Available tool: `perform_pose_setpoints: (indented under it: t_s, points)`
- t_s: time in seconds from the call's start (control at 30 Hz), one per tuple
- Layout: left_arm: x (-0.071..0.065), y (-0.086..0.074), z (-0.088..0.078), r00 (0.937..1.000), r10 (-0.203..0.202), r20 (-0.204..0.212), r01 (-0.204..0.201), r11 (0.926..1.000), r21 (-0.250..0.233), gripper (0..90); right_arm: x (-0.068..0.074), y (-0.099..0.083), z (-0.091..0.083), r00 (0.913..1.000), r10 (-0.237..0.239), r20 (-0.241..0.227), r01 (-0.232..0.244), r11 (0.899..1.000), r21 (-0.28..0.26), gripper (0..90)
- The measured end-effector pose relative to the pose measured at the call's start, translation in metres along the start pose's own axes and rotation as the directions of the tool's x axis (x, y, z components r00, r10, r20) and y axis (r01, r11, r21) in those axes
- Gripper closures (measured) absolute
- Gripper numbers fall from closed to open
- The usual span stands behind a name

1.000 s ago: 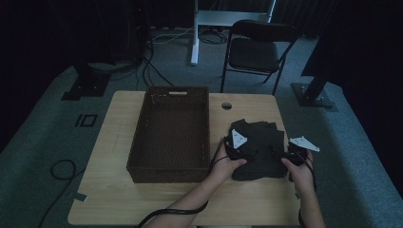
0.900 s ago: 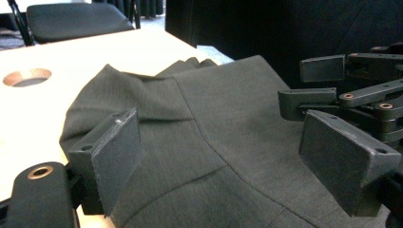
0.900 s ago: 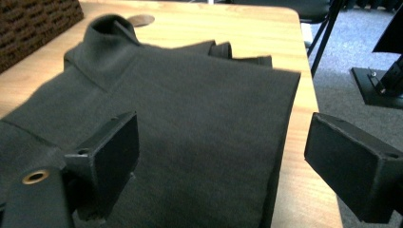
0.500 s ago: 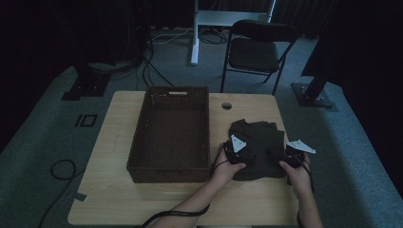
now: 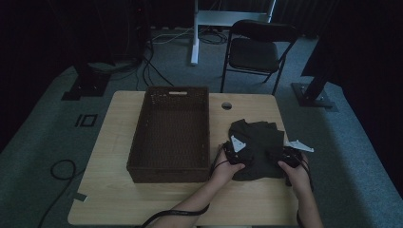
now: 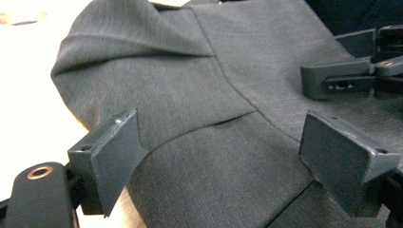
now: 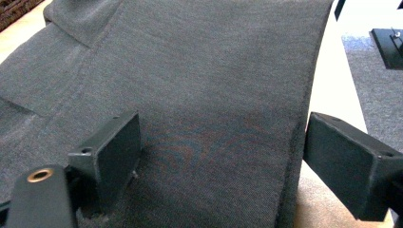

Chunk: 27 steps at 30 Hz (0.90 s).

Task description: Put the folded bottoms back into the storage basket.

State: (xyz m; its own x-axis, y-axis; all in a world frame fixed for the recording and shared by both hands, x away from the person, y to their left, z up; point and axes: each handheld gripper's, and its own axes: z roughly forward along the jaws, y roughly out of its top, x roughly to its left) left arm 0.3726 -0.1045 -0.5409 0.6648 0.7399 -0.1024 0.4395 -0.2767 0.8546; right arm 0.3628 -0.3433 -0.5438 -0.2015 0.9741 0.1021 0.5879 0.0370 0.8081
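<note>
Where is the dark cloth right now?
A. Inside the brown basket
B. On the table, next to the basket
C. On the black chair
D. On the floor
B: in the high view the dark cloth lies on the table to the right of the brown basket, with both hand-held grippers at its near edge.

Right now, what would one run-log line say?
left gripper: open over cloth | right gripper: open at cloth edge | basket: beside cloth

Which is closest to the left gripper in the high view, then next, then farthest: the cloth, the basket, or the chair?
From the left gripper:
1. Cloth, right under it.
2. Basket, just to its left.
3. Chair, far off on the floor beyond the table.
</note>
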Motion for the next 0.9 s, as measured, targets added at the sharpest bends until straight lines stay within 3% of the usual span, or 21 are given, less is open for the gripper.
perform_pose_setpoints:
  t_s: [0.2, 0.5, 0.57, 0.7, 0.73, 0.8, 0.83, 0.87, 0.9]
  points:
    - [0.002, 0.0, 0.003, 0.9998, -0.021, 0.0, 0.021, 0.9995, 0.024, 10.6, -0.002, -0.003, 0.001, 0.9976, 0.068, -0.017, -0.068, 0.998, 0.003, 12.8]
    - [0.003, 0.002, 0.007, 0.9996, -0.022, 0.019, 0.02, 0.9976, 0.066, 10.7, -0.002, -0.004, 0.002, 0.9939, 0.1, -0.047, -0.098, 0.995, 0.029, 18.4]
    - [0.002, 0.002, 0.007, 0.9996, -0.022, 0.016, 0.021, 0.9972, 0.071, 12.7, -0.002, -0.004, 0.002, 0.9934, 0.102, -0.053, -0.1, 0.994, 0.031, 22.2]
    - [-0.001, 0.003, 0.009, 0.9997, -0.024, 0.001, 0.024, 0.9964, 0.082, 15.3, -0.002, -0.005, 0.001, 0.9883, 0.123, -0.091, -0.121, 0.992, 0.024, 41.2]
    - [-0.002, 0.003, 0.01, 0.9998, -0.018, -0.005, 0.019, 0.9965, 0.082, 17.6, -0.002, -0.006, 0.001, 0.9835, 0.142, -0.112, -0.14, 0.99, 0.027, 47.2]
    - [-0.004, 0.003, 0.01, 0.9998, -0.008, -0.016, 0.009, 0.9971, 0.076, 25.6, 0.0, -0.006, 0.003, 0.9808, 0.159, -0.112, -0.157, 0.987, 0.033, 50.6]
    - [-0.004, 0.003, 0.01, 0.9998, -0.008, -0.016, 0.009, 0.9971, 0.076, 32.1, 0.0, -0.006, 0.002, 0.98, 0.164, -0.113, -0.161, 0.986, 0.03, 54.5]
    - [-0.008, 0.003, 0.01, 0.9982, 0.009, -0.059, -0.005, 0.9979, 0.064, 43.2, 0.001, -0.006, 0.002, 0.9798, 0.164, -0.114, -0.162, 0.986, 0.029, 56.8]
    - [-0.008, 0.003, 0.01, 0.9982, 0.009, -0.059, -0.005, 0.9979, 0.064, 51.5, 0.003, -0.006, 0.002, 0.9802, 0.162, -0.114, -0.16, 0.987, 0.025, 60.2]
